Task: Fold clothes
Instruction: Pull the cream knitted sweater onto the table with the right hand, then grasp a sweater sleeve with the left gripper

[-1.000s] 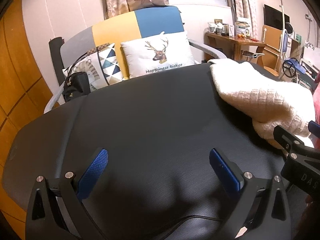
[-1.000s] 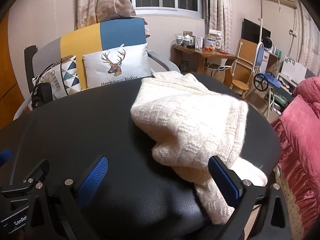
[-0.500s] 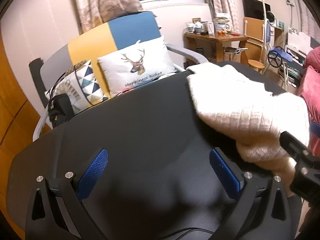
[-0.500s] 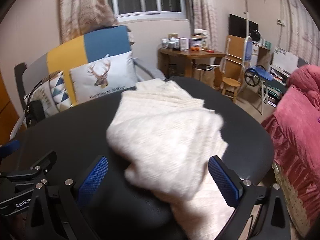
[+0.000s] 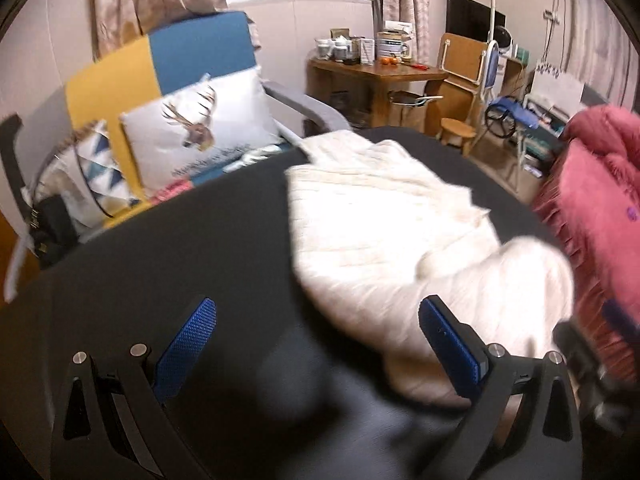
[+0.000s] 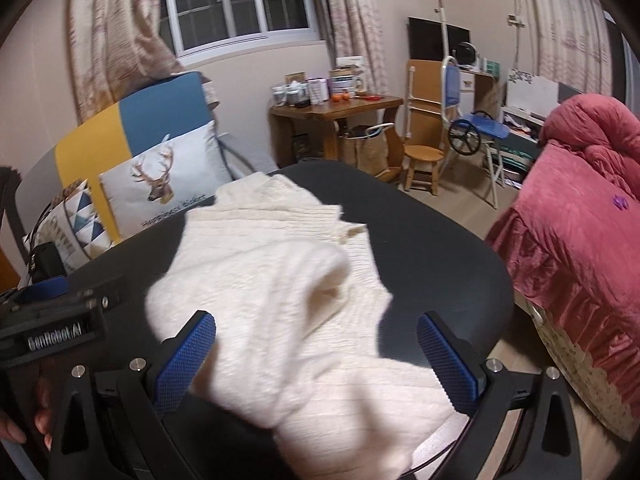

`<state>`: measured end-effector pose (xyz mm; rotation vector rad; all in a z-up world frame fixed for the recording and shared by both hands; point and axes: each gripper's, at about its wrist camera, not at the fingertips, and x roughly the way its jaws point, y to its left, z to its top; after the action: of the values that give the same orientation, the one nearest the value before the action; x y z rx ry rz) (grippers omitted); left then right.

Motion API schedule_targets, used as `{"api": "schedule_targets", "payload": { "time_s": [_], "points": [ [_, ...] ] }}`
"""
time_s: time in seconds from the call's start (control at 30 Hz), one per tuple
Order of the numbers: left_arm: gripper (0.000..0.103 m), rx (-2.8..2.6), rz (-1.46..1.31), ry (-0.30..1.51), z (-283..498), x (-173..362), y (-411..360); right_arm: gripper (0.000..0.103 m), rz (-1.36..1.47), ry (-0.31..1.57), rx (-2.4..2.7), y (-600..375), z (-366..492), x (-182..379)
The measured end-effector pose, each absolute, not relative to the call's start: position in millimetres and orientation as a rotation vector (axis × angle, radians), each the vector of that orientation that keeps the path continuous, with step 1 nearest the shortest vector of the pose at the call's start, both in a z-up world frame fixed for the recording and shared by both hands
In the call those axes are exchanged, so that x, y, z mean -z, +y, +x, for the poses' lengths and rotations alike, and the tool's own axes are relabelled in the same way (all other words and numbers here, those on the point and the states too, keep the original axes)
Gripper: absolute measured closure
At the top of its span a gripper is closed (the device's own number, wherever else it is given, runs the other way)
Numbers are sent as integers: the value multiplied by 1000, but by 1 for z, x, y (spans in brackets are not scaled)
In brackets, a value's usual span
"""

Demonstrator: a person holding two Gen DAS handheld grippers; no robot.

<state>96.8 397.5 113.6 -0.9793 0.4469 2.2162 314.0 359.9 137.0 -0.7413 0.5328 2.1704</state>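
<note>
While the cream knit sweater (image 6: 276, 280) lies bunched on the right half of the black table (image 5: 180, 248), both grippers hover near it: the left gripper (image 5: 316, 344) and right gripper (image 6: 316, 354) are spread wide, gripping nothing.

"GenRobot.AI" is printed on the left tongs (image 6: 60, 330); the deer pillow's (image 6: 168, 184) line is blurred.
</note>
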Motion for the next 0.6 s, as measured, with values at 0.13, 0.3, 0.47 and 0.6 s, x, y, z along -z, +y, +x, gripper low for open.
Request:
{"api": "schedule_targets", "payload": {
  "time_s": [0.13, 0.3, 0.47, 0.6],
  "points": [
    [0, -2166, -1018, 520, 97, -101, 436, 0, -729, 549, -2143, 369, 321, -136],
    [0, -2085, -1026, 718, 108, -69, 476, 0, -731, 541, -2133, 372, 325, -134],
    [0, -2023, -1064, 797, 109, -35, 493, 0, -742, 554, -2122, 380, 327, -127],
    [0, -2014, -1131, 662, 96, -22, 490, 0, -748, 555, -2104, 383, 329, -123]
  ]
}}
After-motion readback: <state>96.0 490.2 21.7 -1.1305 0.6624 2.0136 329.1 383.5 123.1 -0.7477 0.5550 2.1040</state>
